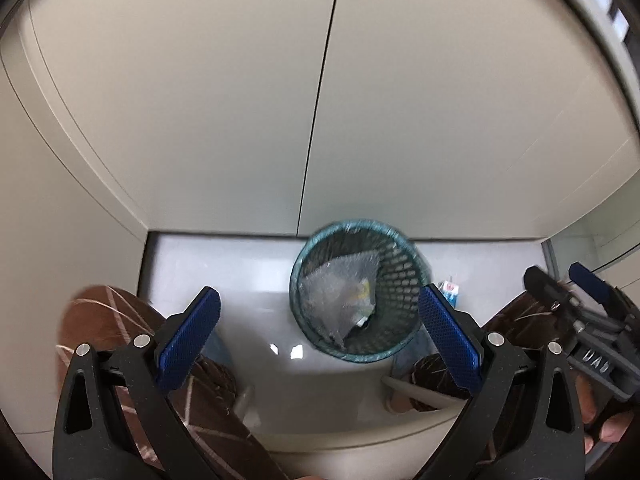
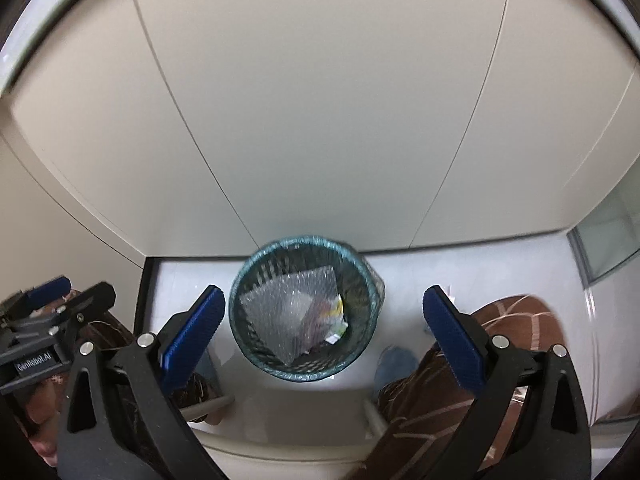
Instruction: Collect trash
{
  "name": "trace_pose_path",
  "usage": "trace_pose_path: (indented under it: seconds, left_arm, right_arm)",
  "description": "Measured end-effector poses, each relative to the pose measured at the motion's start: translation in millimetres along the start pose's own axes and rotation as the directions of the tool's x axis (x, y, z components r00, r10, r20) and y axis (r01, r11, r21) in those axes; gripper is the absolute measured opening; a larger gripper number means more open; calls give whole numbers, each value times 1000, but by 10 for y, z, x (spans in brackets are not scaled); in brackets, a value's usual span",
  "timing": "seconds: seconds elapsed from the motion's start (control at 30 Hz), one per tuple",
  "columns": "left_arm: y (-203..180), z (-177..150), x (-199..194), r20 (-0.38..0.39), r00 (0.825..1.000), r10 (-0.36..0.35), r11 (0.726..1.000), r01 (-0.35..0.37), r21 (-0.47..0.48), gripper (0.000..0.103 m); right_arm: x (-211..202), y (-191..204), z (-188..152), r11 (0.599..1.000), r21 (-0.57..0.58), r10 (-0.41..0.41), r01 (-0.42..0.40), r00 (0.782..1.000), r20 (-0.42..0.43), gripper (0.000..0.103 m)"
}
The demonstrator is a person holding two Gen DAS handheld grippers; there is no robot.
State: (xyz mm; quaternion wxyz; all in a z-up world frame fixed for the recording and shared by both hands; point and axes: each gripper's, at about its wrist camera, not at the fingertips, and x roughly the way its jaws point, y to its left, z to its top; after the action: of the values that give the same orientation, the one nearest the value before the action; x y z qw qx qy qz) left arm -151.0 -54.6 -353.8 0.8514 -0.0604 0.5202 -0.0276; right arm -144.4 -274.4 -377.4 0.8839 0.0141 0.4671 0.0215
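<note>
The bin [image 1: 356, 292] looks blurry, so the small bits inside are hard to make out. A small blue and white thing [image 1: 450, 292] on the floor just right of the bin is half hidden behind a blue finger pad [image 1: 448, 340]. The round mesh bin stands on the pale floor [image 1: 224, 264] by the far wall [image 1: 240, 100]. It has a thin see-through liner, a sheet of bubble wrap [image 2: 292, 308] and some yellow and white scraps [image 2: 338, 314]. The left gripper [image 1: 320, 340] is wide open and holds nothing. The right gripper [image 2: 324, 344] is wide open too, with nothing in it. Both hang above the bin.
</note>
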Motion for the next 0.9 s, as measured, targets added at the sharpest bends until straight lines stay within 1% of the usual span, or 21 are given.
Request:
trace_pose_path:
  seconds: [0.1,0.23,0.3,0.4,0.43,0.57,0.67,0.77,0.9]
  left_arm:
    - [-36,121,-334,39,999,-5,1000,5,-3,97]
    - [-144,314,-787,108,994,25,999,-28,21,97]
    - [-205,425,-1070,157,987,35,999,-41,33,97]
    - [-301,564,-1482,209,976,58,997,-67,36,97]
    - [-333,618,-1618,229,972,61,997,-71,36,97]
    - [-388,830,-2060,281,958,52,998,-62,26,97]
    - [-452,939,-2310,310,950,46,998,-59,30,97]
    - [-515,1005,-2504,327,944,51,997,-65,33,97]
    - [-523,1044,-2622,337,940,48,997,-62,33,97]
  right_arm:
    - [-299,40,134,1000,-8,10,-10,999,39,95]
    - [-821,49,368,1000,-16,5,-3,991,134,95]
    - [-1088,34,512,1000,-9,14,-12,985,173,95]
    - [-1410,37,732,1000,-24,6,-1,979,205,95]
    - [-1527,30,800,1000,-22,11,-6,974,228,95]
    - [-1845,20,1023,1000,-7,27,-26,958,285,95]
    - [-2090,7,1158,999,-10,33,-31,947,318,95]
    - [-2315,-1,1260,1000,-14,20,-16,938,347,95]
    - [-2499,-30,1308,1000,-15,20,-16,934,356,95]
